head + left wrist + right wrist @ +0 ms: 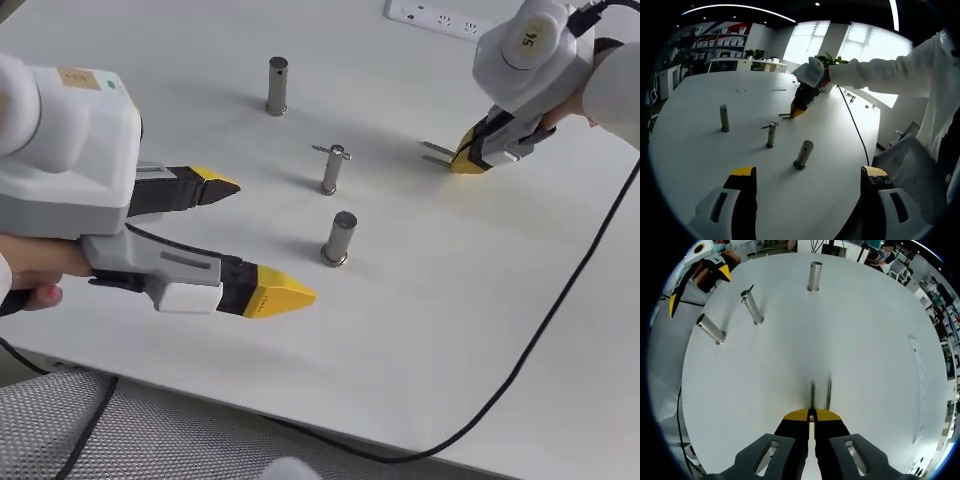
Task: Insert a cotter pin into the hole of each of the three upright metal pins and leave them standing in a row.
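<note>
White tabletop [420,340] stretched under both grippers, with a power strip [440,18] at its far edge and a black cable [560,300] trailing across its right side. Three metal pins stood upright on it in a slanting row, apart from one another: the far pin [277,86], the middle pin [333,172] and the near pin [340,238]. A cotter pin [326,150] sat crosswise through the head of the middle pin, sticking out to its left in the head view. The far pin's cross hole showed open.

The left gripper [272,240] hung above the table just left of the near pin, touching nothing. Its yellow-tipped jaws were spread wide and held nothing, and in the left gripper view the near pin [803,154] stood ahead of the gap between them.

The right gripper [462,158] was down at the tabletop, well to the right of the middle pin, with its jaws pressed together. A second cotter pin [812,392] projected from the seam between its tips, low along the surface. Another thin metal leg [829,390] ran parallel just beside it. I could not tell whether that leg belonged to the same pin or was a separate one.
</note>
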`<state>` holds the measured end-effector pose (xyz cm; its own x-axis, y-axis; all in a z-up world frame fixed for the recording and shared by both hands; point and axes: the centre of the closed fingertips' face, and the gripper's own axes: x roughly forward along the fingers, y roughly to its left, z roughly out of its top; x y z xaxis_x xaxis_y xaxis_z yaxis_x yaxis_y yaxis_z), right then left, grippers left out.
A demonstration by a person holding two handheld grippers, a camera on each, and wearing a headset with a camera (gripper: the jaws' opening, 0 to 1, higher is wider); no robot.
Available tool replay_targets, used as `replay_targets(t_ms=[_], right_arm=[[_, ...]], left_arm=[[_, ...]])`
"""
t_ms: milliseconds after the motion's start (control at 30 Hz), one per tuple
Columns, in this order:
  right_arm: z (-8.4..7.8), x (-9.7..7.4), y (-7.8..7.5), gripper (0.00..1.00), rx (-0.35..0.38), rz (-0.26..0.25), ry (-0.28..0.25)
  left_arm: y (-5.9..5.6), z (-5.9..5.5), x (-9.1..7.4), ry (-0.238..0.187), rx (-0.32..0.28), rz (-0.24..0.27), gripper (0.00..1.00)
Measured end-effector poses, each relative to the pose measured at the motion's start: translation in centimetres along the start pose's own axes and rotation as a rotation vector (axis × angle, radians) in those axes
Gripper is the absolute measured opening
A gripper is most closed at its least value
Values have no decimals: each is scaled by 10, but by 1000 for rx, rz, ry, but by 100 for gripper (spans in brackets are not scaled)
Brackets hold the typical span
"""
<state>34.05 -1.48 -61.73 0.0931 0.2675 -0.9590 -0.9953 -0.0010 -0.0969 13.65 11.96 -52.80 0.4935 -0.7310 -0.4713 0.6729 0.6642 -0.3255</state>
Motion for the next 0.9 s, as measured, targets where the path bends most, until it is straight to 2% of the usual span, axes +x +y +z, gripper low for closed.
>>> replay_targets(t_ms=[167, 267, 400, 500, 600, 633, 700, 767, 833, 900], right_arm=[[1, -2, 7, 0, -3, 12, 6], [3, -3, 20, 0, -20, 53, -6], [3, -12, 32, 0, -45, 49, -2], [5, -18, 36, 0, -45, 43, -23], [11, -25, 45, 0, -57, 60, -73], [10, -28, 48, 0, -31, 60, -81], [9, -32, 52, 0, -44, 52, -90], [10, -37, 56, 0, -42, 44, -113], [10, -41, 61, 0, -48, 34, -121], [12, -46, 66, 0, -50, 17, -136]], left_arm=[[-1, 3, -2, 0, 5, 6, 84], [-6, 5, -1, 2, 10, 8, 82], [-11, 5, 0, 17, 12, 12, 80], [-16, 7, 1, 15, 10, 9, 80], [-8, 7, 0, 10, 9, 17, 80], [-7, 7, 1, 10, 7, 19, 80], [-7, 8, 2, 8, -1, 15, 79], [-10, 10, 5, 4, -6, -3, 79], [-6, 12, 7, 0, -4, -13, 75], [-10, 15, 10, -15, -13, -29, 73]])
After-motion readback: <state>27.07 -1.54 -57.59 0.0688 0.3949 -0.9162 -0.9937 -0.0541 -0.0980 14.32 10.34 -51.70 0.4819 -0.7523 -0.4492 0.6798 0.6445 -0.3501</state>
